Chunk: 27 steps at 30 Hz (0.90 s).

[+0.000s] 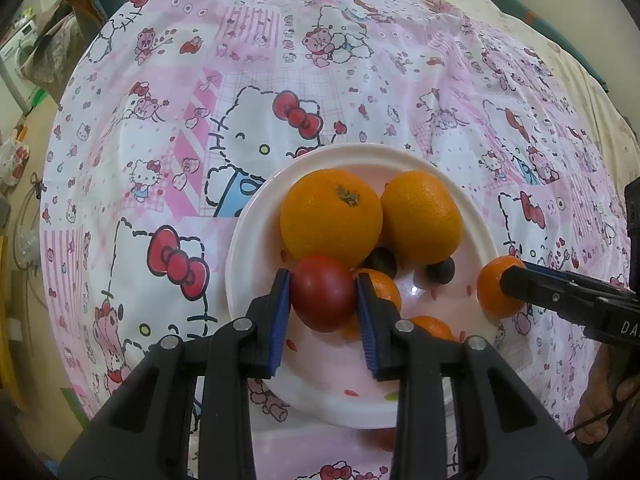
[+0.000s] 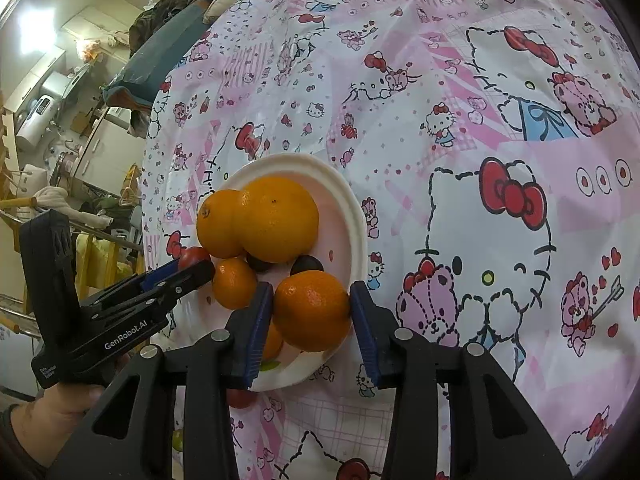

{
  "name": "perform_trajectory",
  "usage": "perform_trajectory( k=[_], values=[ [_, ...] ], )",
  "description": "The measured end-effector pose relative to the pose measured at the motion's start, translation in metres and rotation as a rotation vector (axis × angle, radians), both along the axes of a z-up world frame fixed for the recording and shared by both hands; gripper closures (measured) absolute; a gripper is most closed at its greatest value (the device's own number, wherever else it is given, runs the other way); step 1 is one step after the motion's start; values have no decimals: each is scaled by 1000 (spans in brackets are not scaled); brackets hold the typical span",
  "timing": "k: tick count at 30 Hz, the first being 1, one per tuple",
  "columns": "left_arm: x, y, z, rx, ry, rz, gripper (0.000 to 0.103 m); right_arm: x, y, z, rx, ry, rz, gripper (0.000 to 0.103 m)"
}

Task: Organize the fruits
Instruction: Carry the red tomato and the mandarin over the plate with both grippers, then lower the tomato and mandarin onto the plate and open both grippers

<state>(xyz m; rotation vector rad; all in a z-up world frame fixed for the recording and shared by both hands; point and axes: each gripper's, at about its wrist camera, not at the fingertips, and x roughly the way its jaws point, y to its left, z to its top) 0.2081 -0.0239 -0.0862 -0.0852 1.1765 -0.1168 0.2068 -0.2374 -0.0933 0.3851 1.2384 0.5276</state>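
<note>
Left wrist: oranges (image 1: 372, 216) crowd plate (image 1: 248, 240) behind clamped tomato (image 1: 323, 298).

The right gripper (image 2: 311, 312) has its jaws closed on a mandarin (image 2: 312, 310) at the near rim of the plate (image 2: 356, 216). Two oranges (image 2: 276, 220) sit farther back. The left gripper (image 2: 196, 270) reaches in, pinching a tomato (image 2: 193, 255). A cartoon-cat cloth (image 2: 480, 160) covers the counter.

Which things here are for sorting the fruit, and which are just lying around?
For the job:
- plate
- two big oranges
- red fruit in the left gripper
- small orange in the right gripper
- dark fruits

Just lying about:
- cartoon tablecloth
- clothes pile
</note>
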Motion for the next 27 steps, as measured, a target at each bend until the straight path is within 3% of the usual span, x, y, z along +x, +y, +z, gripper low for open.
perform_trajectory(
  k=[8,11,13,15,17,20,24,27],
  values=[
    [0,3,-1,-32,23,5,73,0,-1,1,4,-2,1,60],
    [-1,4,0,-29,21,9,52,-1,-1,2,11,-2,3,60],
    [-2,3,2,-29,10,11,49,-1,-1,3,15,-1,2,59],
    [-2,3,3,-21,15,7,47,-1,-2,4,34,0,0,53],
    [-3,3,3,-18,14,13,39,-1,-4,8,45,-15,-14,33],
    [-4,5,7,-23,-2,23,27,-1,-6,16,57,-42,-26,31],
    [-3,7,10,-29,-11,32,26,0,-10,20,73,-49,-47,30],
    [-4,8,12,-29,-18,37,25,0,-10,23,37,-56,-55,22]
  ],
)
